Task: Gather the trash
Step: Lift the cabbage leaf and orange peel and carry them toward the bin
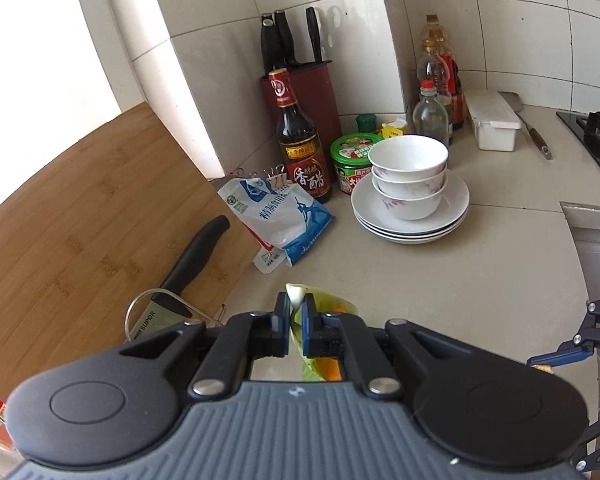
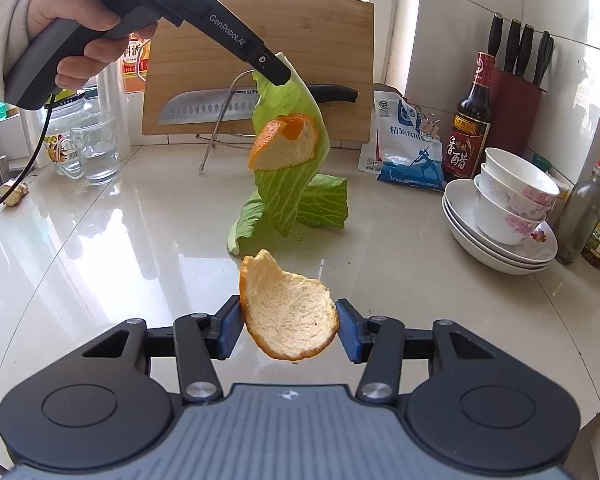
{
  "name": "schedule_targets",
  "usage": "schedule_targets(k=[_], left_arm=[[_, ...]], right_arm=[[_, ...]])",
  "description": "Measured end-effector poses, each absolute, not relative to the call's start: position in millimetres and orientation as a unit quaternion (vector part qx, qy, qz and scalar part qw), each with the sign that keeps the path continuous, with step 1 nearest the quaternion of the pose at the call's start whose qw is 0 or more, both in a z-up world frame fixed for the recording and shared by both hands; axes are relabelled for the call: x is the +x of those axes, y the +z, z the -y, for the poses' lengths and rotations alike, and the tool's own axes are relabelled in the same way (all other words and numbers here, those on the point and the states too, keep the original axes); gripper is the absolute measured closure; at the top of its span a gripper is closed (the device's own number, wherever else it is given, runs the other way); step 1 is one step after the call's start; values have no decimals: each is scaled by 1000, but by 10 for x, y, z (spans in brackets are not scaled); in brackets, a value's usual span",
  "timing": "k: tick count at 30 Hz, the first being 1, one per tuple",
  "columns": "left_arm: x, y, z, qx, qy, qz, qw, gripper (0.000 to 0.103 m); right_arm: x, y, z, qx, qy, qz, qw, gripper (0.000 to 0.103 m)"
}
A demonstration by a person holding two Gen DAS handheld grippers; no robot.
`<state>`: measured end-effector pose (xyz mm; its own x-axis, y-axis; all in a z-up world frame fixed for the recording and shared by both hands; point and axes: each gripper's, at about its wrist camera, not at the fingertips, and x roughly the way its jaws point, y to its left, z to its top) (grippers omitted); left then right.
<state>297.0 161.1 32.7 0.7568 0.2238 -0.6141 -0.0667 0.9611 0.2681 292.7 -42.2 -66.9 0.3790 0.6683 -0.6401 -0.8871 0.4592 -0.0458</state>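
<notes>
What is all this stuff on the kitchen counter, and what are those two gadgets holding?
cabbage leaf: one, green, hanging from the left gripper, lower end on the counter
orange peel: two; one between the right gripper's fingers, another stuck on the leaf
cutting board: one, bamboo, leaning against the wall
knife: one, steel, black handle, on a wire rack
vinegar bottle: one, dark, by the knife block
salt bag: one, white-blue
bowls: three, white, stacked on plates
glass mug: one, clear, far left
left gripper: black, shut
right gripper: black, shut
</notes>
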Motion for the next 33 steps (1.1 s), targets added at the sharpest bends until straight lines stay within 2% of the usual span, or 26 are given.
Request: schedule_targets(k=[18,33], left_arm=[[2842,509,-1421,123,59,-323,937,100],[2903,357,-366,118,-91,-341,928,100]], right_arm=[[2782,-561,575,-191,482,-272,811,48],[2725,-619,1500,-180,392,-308,848,48]])
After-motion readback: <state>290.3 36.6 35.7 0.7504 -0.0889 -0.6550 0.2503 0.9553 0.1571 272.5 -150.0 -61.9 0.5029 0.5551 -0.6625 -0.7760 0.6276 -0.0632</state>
